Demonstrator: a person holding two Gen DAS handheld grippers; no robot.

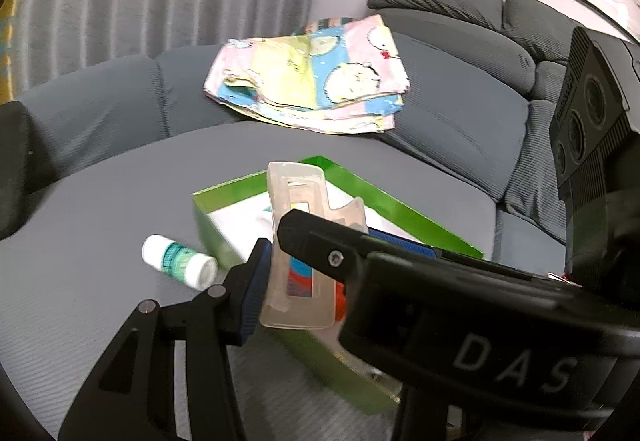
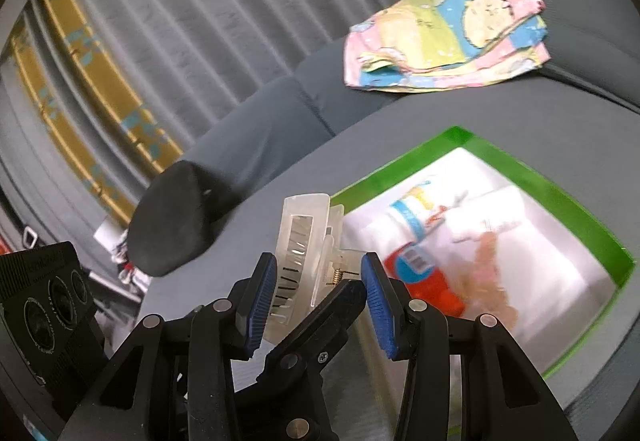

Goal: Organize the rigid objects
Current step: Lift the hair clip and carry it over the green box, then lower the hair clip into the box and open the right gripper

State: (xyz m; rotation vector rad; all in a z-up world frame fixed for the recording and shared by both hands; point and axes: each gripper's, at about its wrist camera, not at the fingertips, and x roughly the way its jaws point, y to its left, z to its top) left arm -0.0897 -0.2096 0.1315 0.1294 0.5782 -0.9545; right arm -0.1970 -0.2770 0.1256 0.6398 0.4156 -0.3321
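A translucent plastic hair clip (image 1: 298, 241) is held upright over the near edge of a green box (image 1: 348, 181). My left gripper (image 1: 310, 267) is shut on the clip. In the right wrist view the same clip (image 2: 304, 253) stands between the blue pads of my right gripper (image 2: 316, 301), which is open around it, and the left gripper's black finger crosses in front. The green box (image 2: 532, 177) has a white floor and holds a red and blue item (image 2: 424, 277) and other blurred items. A small white bottle with a green label (image 1: 178, 261) lies on the grey cushion left of the box.
A folded pastel cartoon cloth (image 1: 316, 73) lies on the grey sofa behind the box. Grey curtains hang at the back left. A black rounded armrest (image 2: 176, 217) is at the left. Framed pictures hang on the wall.
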